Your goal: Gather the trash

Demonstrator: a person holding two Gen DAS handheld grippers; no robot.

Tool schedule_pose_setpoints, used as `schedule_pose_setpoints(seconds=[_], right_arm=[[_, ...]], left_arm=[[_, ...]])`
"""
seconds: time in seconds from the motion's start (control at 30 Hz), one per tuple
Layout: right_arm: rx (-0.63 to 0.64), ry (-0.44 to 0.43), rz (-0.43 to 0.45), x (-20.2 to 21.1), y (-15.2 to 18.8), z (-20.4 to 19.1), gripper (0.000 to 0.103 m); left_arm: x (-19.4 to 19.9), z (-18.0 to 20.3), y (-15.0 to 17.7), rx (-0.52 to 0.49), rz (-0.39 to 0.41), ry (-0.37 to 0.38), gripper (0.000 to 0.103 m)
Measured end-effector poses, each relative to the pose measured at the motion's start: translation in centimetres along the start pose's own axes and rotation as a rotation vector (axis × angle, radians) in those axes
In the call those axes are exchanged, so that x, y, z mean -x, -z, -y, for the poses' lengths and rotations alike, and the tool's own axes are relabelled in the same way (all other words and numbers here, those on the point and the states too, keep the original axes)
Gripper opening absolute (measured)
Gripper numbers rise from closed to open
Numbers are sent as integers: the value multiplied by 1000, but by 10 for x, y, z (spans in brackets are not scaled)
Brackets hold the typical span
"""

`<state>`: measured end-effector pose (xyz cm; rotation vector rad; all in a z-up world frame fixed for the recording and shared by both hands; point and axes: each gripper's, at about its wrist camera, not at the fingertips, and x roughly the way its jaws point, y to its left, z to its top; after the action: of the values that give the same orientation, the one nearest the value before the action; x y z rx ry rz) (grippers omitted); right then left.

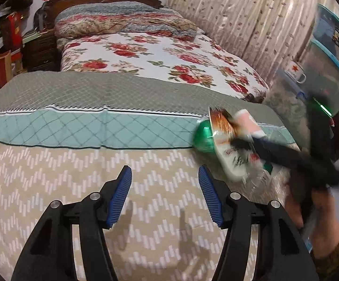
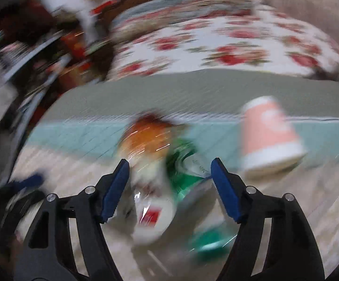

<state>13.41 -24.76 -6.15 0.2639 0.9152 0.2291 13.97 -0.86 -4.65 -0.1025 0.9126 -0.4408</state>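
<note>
Blue-padded, the left gripper (image 1: 164, 194) hangs spread wide over the zigzag blanket (image 1: 52, 187), nothing between its pads. Off to its right, the right gripper (image 2: 169, 187) is also spread (view badly blurred) around a white wrapper (image 2: 153, 210) and green bottle (image 2: 183, 175); a pink paper cup (image 2: 270, 133) lies near.

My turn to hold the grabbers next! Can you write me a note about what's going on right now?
Left gripper: open, empty, over the quilted bedspread.
Right gripper: open, with the trash pile between its jaws; the view is blurry.
Trash on the bed: white instant-noodle cup, green plastic bottle, and a pink paper cup lying to the right.
Done: nothing gripped yet.
Left: grab and collect every piece.
</note>
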Motion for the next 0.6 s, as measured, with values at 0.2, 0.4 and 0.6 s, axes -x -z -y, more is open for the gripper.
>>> schedule_pose_setpoints(seconds=[0.2, 0.4, 0.6], right_arm=[[187, -207, -73, 29, 64, -66, 71], [115, -182, 4, 48, 80, -53, 72], [19, -165, 38, 53, 80, -38, 72]], left_arm=[[-3, -14, 0, 40, -20, 4, 58], [-3, -10, 0, 16, -20, -1, 61], [1, -25, 0, 13, 5, -83, 69]])
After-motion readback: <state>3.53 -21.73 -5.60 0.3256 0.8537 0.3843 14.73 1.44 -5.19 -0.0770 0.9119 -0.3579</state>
